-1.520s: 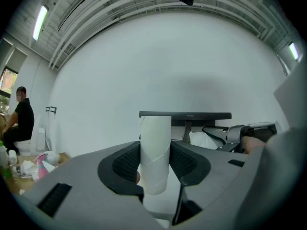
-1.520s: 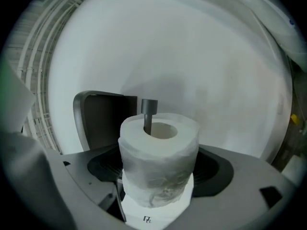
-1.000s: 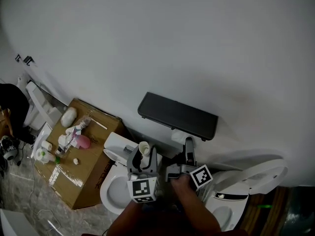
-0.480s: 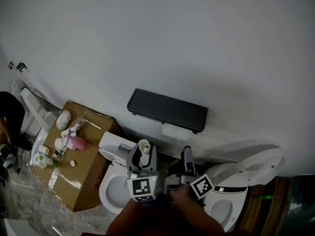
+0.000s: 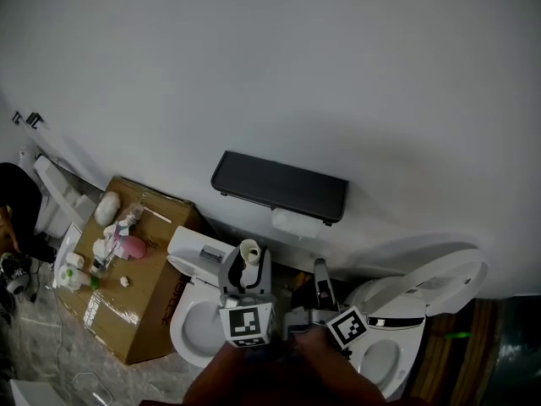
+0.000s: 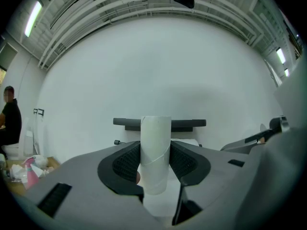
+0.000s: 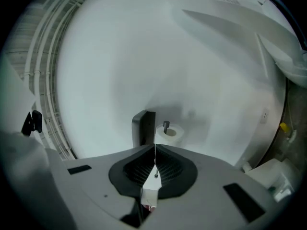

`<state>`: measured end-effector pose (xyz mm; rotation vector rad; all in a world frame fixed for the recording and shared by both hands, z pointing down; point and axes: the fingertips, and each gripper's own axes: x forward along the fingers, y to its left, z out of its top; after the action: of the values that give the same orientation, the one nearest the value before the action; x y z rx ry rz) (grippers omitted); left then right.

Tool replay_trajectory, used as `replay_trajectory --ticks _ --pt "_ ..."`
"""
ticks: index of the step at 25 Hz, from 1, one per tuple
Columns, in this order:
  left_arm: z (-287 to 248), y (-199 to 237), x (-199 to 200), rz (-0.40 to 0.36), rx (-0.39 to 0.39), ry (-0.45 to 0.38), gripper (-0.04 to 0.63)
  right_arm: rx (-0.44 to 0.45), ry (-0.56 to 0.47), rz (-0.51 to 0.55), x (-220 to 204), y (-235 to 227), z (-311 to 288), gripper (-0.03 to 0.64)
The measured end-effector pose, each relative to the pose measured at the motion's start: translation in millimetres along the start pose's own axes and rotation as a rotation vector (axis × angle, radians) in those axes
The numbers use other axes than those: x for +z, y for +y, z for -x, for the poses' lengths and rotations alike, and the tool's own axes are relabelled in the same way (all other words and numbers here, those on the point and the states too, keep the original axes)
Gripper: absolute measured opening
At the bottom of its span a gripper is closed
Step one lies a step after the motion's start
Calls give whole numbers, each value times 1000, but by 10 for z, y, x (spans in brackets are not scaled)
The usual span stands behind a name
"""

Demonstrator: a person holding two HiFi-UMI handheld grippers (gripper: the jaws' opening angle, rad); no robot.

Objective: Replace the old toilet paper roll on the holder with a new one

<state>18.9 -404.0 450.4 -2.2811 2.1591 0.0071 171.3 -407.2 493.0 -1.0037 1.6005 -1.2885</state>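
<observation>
- The person's arms (image 5: 270,379) come up from the bottom edge of the head view, one gripper in each hand.
- The left gripper (image 6: 156,163) points flat at the wall. Its jaws squeeze the old cardboard tube (image 6: 155,138), which stands straight up between the pads. It holds the tube the same way as a second ago.
- The right gripper (image 7: 154,157) points at the wall too, but it is rolled onto its side. Its jaws have just been closing and now they touch each other with nothing between them.
- A second ago the right gripper's tip was right under the new roll. Now it sits further back from it, with a gap of bare wall showing.
- Both grippers hang between two white toilets: one on the left (image 5: 188,328), and one on the right with its lid up (image 5: 439,282).
- The new white roll (image 7: 170,132) sits on the holder's pin, under the black shelf.
- The black holder (image 5: 279,186) is fixed on the white wall (image 5: 321,74), straight ahead of both grippers. It sits a bit more to the left in the head view than before.
- Far to the left stands a brown box (image 5: 144,299) with small bottles and a pink thing on top.
- A person in dark clothes (image 5: 15,201) is at the left edge.
</observation>
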Motion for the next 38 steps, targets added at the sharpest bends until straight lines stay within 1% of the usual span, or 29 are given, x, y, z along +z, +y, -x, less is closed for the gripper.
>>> replay_trajectory --ticks 2,3,5,7,9,12,14,15,16,17,21,24,28,30,32,35,38 --pt "12 -41 20 1 -7 -2 189 2 7 26 15 17 16 17" --pt "17 -62 36 6 -10 -4 189 3 12 56 25 32 22 17" --pt "27 -99 47 10 -17 -5 190 2 23 157 56 69 29 17" --pt "37 -126 16 -7 -25 6 190 12 40 299 75 130 13 17" --pt "40 -146 16 -13 -31 6 189 25 63 494 60 203 -21 17" --pt "54 -147 5 -14 -32 6 190 2 111 869 1 276 -52 17" --pt "69 -133 -1 -15 -29 8 190 -15 134 1094 -74 331 -64 17" --pt "75 -122 -11 -18 -28 12 190 -18 135 1179 -109 353 -64 17" --pt "79 -111 -17 -18 -26 16 190 -22 133 1232 -137 365 -62 17" --pt "84 -102 -14 -14 -25 16 190 -28 132 1253 -159 368 -61 17" --pt "124 -84 18 22 -30 2 190 -22 137 1255 -247 390 -79 17" --pt "151 -89 21 23 -39 -1 189 6 127 1306 -273 471 -104 17" --pt "164 -110 18 19 -53 3 189 13 111 1366 -259 566 -92 17" --pt "157 -117 -5 8 -61 7 189 13 106 1370 -265 580 -93 17" --pt "155 -139 32 8 -68 -5 189 20 99 1360 -274 593 -87 17" --pt "146 -170 74 -5 -77 -16 189 42 64 1343 -241 669 -72 17" --pt "142 -188 74 -19 -84 -22 189 48 43 1369 -221 699 -65 17"
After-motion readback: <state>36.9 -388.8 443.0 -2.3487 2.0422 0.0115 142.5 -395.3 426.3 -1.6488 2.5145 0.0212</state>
